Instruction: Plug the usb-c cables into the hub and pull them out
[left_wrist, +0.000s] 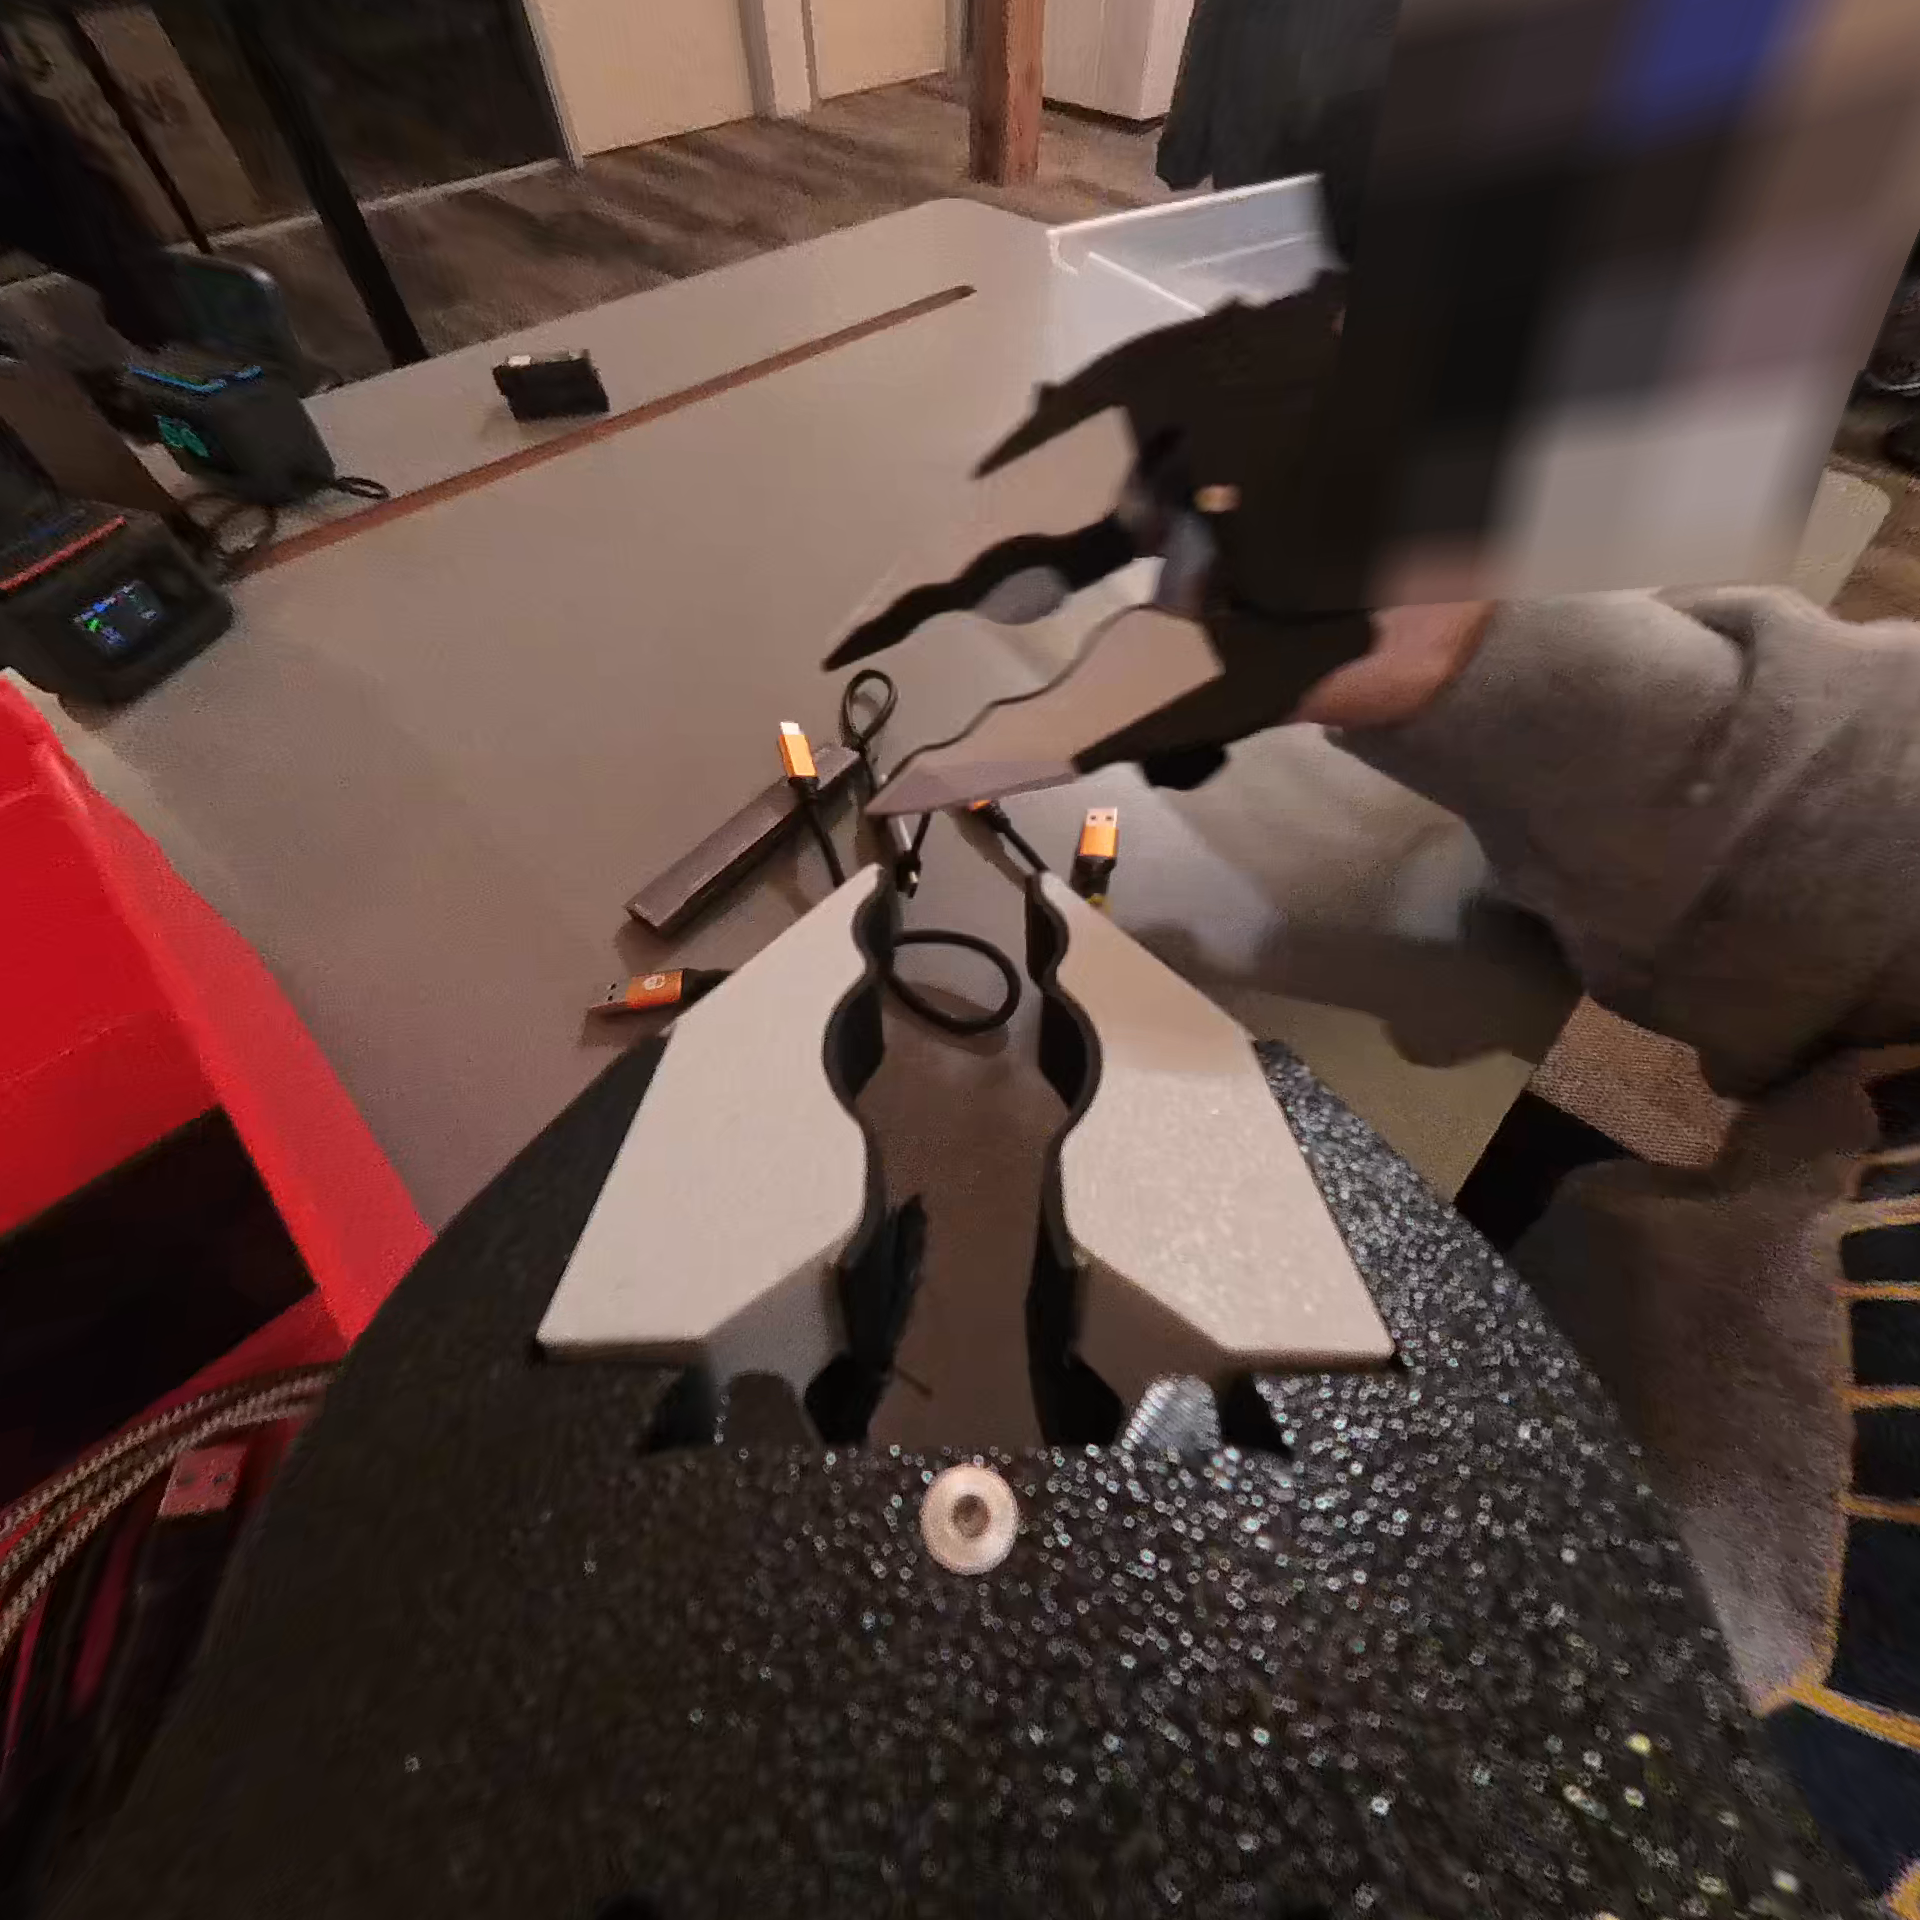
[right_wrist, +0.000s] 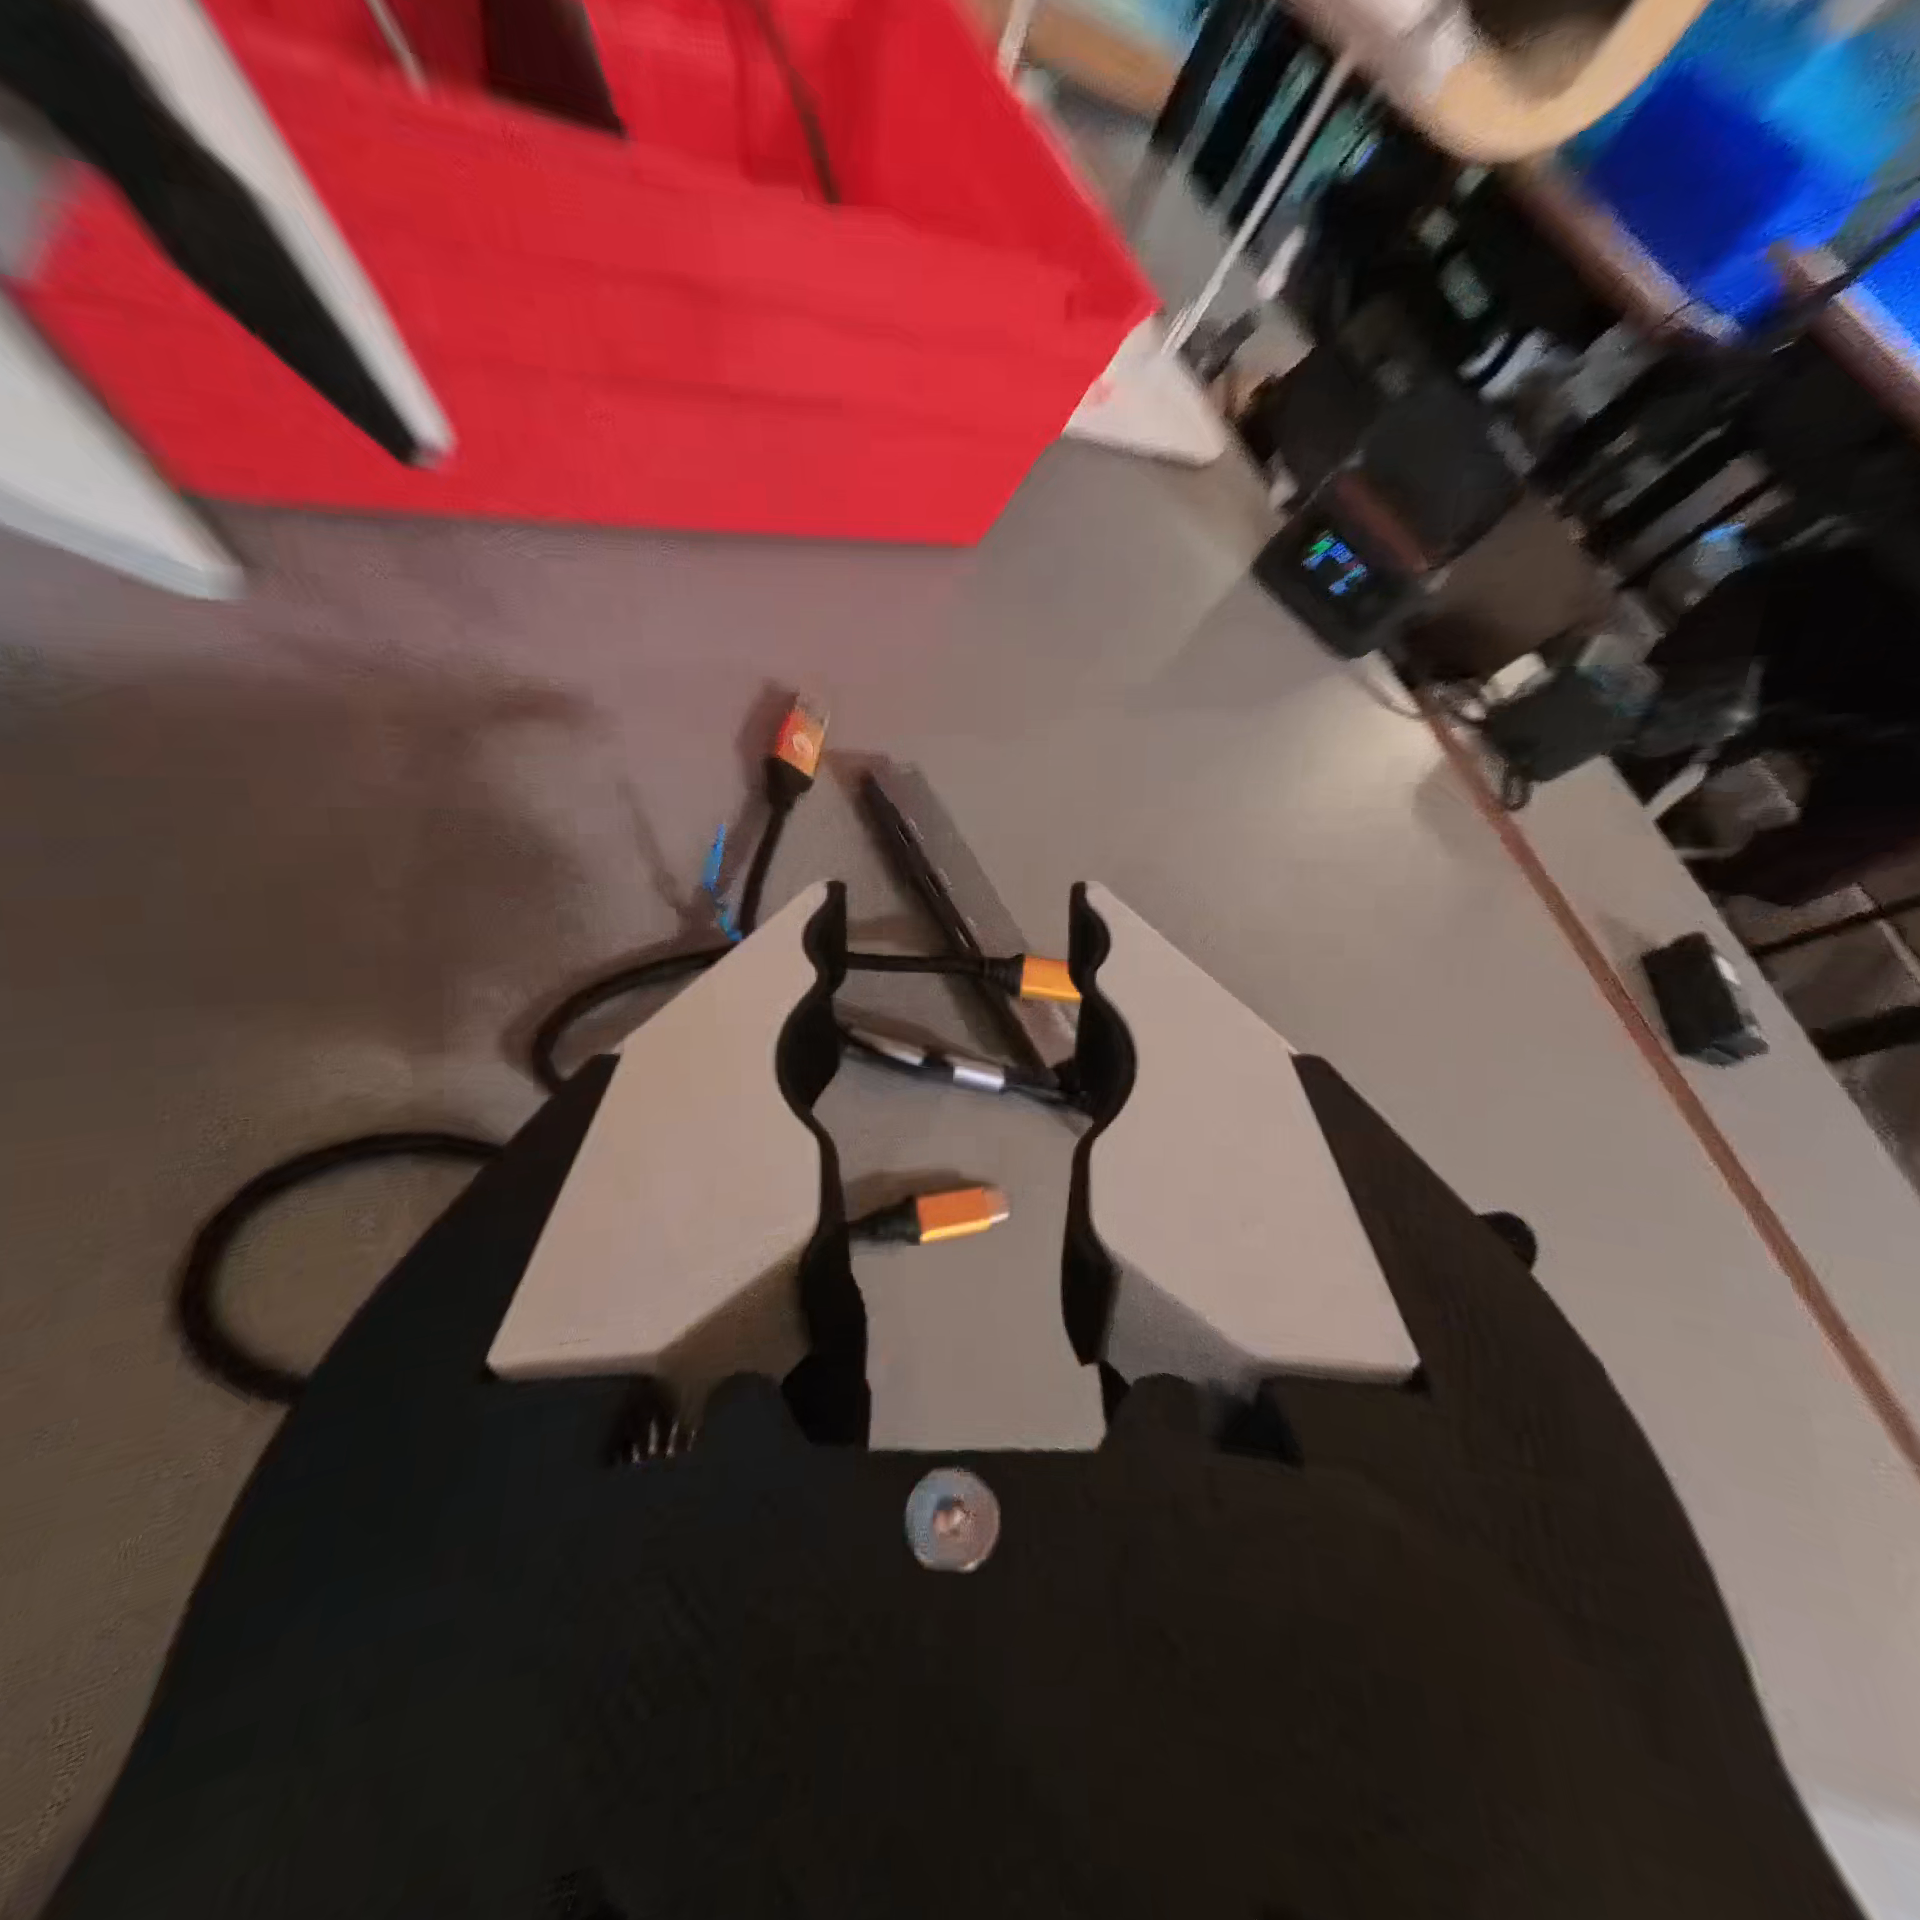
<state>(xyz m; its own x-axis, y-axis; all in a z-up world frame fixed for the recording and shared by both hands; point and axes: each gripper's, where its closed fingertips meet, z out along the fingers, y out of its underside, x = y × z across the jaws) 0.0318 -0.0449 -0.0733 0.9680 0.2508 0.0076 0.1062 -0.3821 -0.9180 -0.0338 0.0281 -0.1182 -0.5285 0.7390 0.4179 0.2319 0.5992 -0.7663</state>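
Observation:
A slim dark grey hub (left_wrist: 738, 842) lies on the grey table (left_wrist: 520, 644); it also shows in the right wrist view (right_wrist: 940, 852). Black cables with orange plugs lie around it: one plug (left_wrist: 797, 750) rests over the hub, one (left_wrist: 1096, 836) is to its right, and one (left_wrist: 644, 990) is near my left finger. My left gripper (left_wrist: 956, 894) is open and empty, low over a cable loop (left_wrist: 956, 982). My right gripper (right_wrist: 956, 894) is open and empty above two orange plugs (right_wrist: 1044, 979) (right_wrist: 956, 1216). It also shows in the left wrist view (left_wrist: 904, 566), hovering beyond the hub.
A red bin (left_wrist: 125, 987) stands at the table's left; it also shows in the right wrist view (right_wrist: 623, 312). A small black box (left_wrist: 551, 384) lies by a brown seam (left_wrist: 623, 426). Power units with lit screens (left_wrist: 114, 613) sit off the far edge. A white tray (left_wrist: 1174, 249) is at the back.

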